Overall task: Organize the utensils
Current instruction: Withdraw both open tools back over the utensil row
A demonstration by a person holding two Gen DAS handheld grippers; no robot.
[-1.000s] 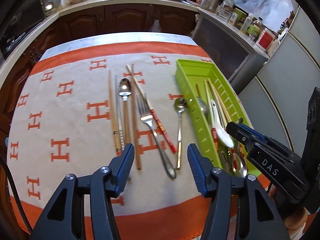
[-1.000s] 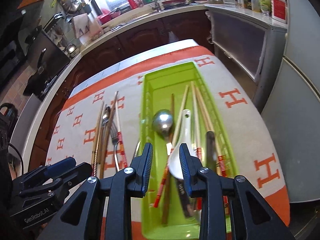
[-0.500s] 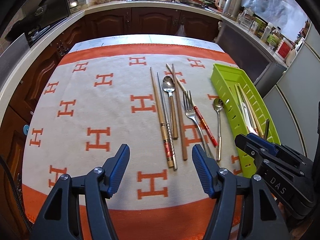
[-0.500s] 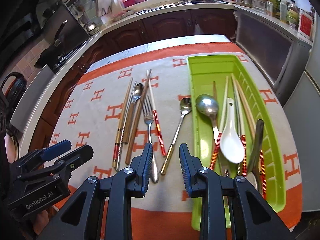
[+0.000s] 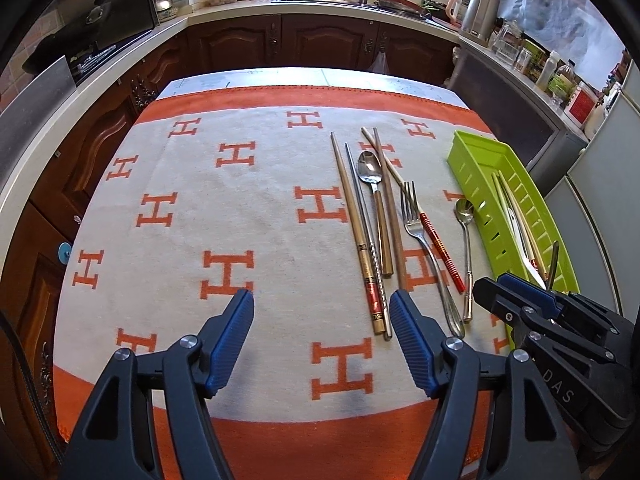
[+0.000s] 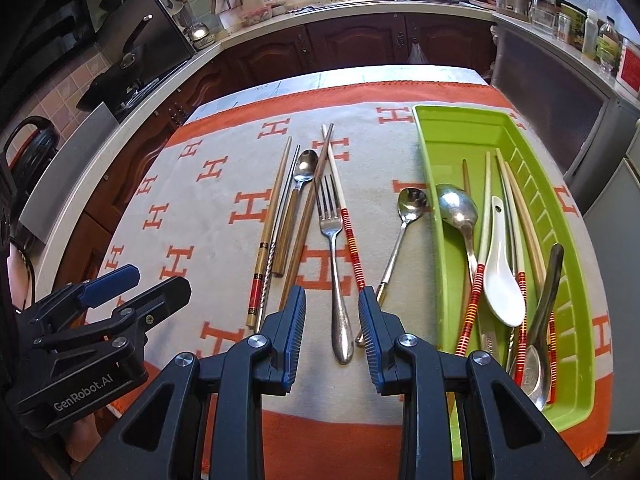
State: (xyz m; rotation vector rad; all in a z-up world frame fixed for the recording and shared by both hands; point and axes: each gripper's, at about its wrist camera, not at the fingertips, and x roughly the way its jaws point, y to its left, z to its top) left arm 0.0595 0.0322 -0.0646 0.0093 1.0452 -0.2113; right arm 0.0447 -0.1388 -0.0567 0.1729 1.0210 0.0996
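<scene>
On the cloth lie a fork (image 6: pixel 333 240), a red-striped chopstick (image 6: pixel 352 240), a gold-handled small spoon (image 6: pixel 404 220), a wooden-handled spoon (image 6: pixel 300 184) and several more chopsticks (image 6: pixel 272 224). The green tray (image 6: pixel 460 140) at the right holds a large metal spoon (image 6: pixel 456 204), a white ceramic spoon (image 6: pixel 502 280) and several chopsticks. My right gripper (image 6: pixel 332 300) hovers open over the fork's handle, pads clear of it. My left gripper (image 5: pixel 322 304) stands over bare cloth left of the utensils (image 5: pixel 376 240). Its jaws are opening with nothing between them.
An orange and cream cloth (image 5: pixel 224 208) with H marks covers the table. Dark kitchen cabinets (image 5: pixel 328 44) and a counter with a sink ring the far side. A grey appliance (image 5: pixel 520 120) and pale cupboards stand close to the table's right edge.
Both grippers have moved left across the table: the right one from over the tray to over the fork, the left one off the utensils onto bare cloth. The left jaws have widened.
</scene>
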